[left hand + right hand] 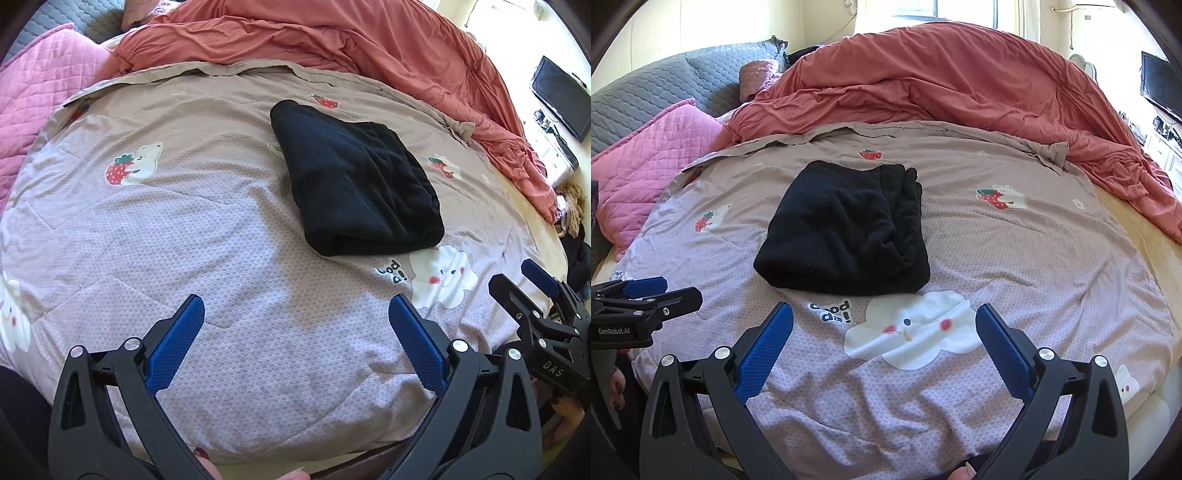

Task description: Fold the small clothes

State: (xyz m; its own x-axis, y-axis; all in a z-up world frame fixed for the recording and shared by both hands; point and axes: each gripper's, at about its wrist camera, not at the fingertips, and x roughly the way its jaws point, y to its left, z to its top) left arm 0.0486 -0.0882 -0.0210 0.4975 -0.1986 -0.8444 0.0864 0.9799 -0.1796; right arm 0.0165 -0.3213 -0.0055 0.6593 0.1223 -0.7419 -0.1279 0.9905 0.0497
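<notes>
Black garment [846, 229] folded into compact stack, resting on bed quilt [1034, 266] just beyond cloud print [916, 328]. Left tongs [295, 321] and right tongs [884, 325] spread wide, empty, short of garment. Folding apparently complete; no further clothes visible.

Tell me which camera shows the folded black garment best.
The right wrist view: the folded black garment sits near centre, its layered right edge and front fold plain. The left wrist view shows it off to the right, more skewed.

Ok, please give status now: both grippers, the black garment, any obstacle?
Left gripper open, empty. Right gripper open, empty. Black garment lies folded on quilt, untouched. Nothing in the way.
</notes>
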